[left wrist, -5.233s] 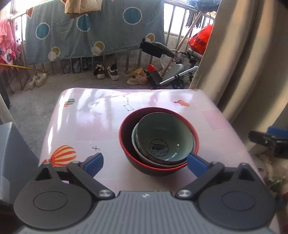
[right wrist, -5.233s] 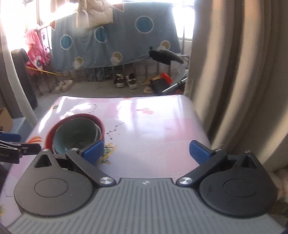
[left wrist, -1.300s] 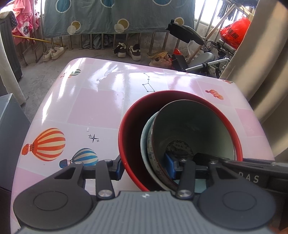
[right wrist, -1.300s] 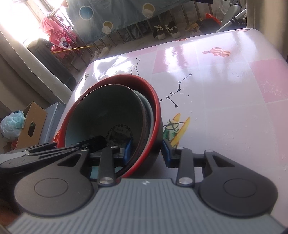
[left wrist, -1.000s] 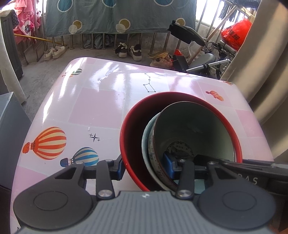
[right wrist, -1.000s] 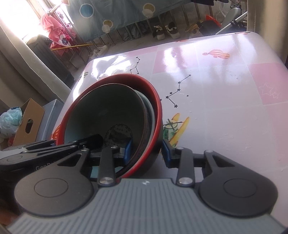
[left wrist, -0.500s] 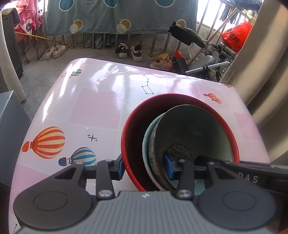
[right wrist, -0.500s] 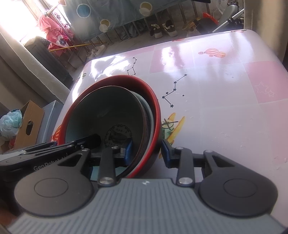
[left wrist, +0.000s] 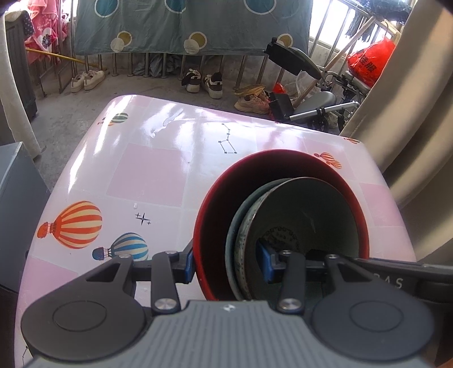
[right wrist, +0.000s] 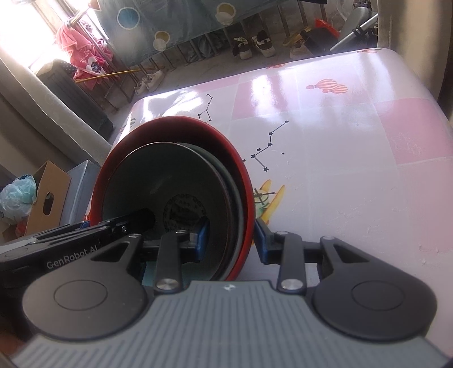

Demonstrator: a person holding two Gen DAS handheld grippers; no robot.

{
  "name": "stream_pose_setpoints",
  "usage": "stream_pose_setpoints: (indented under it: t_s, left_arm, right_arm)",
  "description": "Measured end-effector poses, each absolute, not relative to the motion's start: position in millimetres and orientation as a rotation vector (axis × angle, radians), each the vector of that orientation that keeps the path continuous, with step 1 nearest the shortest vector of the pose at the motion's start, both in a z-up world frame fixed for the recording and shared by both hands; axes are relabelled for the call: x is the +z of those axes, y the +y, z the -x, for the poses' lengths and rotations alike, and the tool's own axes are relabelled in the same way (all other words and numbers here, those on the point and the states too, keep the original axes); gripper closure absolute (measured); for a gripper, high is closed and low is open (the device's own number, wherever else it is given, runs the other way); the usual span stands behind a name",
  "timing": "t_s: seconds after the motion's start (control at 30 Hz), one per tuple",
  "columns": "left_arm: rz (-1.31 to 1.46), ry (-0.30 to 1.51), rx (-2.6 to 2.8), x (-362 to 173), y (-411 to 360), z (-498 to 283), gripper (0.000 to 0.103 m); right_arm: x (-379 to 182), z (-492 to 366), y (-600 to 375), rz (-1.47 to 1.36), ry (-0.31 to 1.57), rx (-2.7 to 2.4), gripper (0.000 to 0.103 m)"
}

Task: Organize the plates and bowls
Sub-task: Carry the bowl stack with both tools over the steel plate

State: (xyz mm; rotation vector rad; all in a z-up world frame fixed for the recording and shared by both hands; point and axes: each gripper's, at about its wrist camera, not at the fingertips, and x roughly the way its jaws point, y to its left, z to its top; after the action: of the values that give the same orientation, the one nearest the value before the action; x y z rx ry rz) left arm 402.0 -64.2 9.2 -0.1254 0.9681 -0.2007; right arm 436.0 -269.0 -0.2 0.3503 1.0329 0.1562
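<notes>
The table [left wrist: 147, 175] carries a glossy pink-and-white checked covering printed with hot-air balloons [left wrist: 72, 223], star constellations [left wrist: 226, 143] and a yellow aeroplane [right wrist: 267, 199]. Beyond the far edge, a teal sheet with circle motifs [left wrist: 192, 25] hangs over a metal railing. Several pairs of shoes [left wrist: 202, 80] stand on the concrete floor below it. A red plastic bag [left wrist: 371, 62] hangs at far right, above a folded wheeled frame [left wrist: 320, 104]. A beige curtain [left wrist: 410, 113] occupies the right side. A cardboard box [right wrist: 46, 198] sits left of the table.
</notes>
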Motion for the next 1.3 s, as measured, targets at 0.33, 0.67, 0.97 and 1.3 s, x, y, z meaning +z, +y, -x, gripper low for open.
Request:
stream_pose_setpoints:
  t_s: [0.33,0.67,0.97,1.3]
  left_arm:
    - [0.149,0.993,-0.212,0.7,-58.7,-404.5,0.062]
    - [0.124,1.036,-0.254,2.2,-60.6,-403.9,0.056]
    - [0.164,1.089,-0.263,-1.6,-59.1,-407.9,0.052]
    - [0.164,1.099,-0.239,-2.5,-63.4,-408.4,0.053]
  right_arm:
    - [-4.7,-439.5,-276.5,-0.379,1.027,0.153,0.074]
    - [-7.0,-435.7,-278.6,-0.391,1.001,0.161,0.074]
    - [-14.6,-435.8,-275.1,-0.413,1.040,0.168,0.069]
    - [-20.2,-435.2,-272.7,-0.439,1.063,0.163,0.070]
